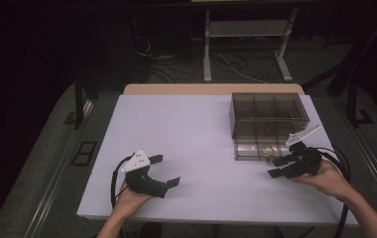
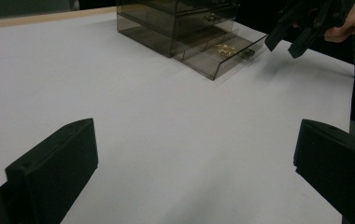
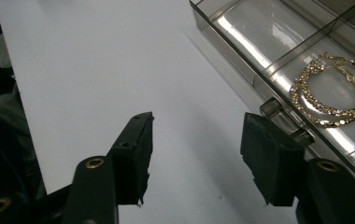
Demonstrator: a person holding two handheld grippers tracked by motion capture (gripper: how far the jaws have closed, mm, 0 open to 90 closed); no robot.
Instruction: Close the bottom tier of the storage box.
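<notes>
A smoky clear drawer box (image 1: 268, 116) stands at the back right of the white table (image 1: 186, 139). Its bottom drawer (image 1: 248, 151) is pulled out toward me. Gold hoop earrings (image 3: 334, 88) lie in one of its compartments. My right gripper (image 3: 196, 149) hovers just in front of the drawer, jaws partly apart with bare table between them. Its right jaw is close beside the drawer's small handle (image 3: 285, 121). In the high view the right gripper (image 1: 277, 167) sits by the drawer's front right corner. My left gripper (image 1: 166, 171) rests at the front left, wide open and holding nothing.
The box's upper drawers (image 2: 175, 14) look pushed in. The table's wooden far edge (image 1: 211, 89) borders a dark floor with cables and a stand's legs (image 1: 207, 54). Black cables trail from both grippers near the table's front edge.
</notes>
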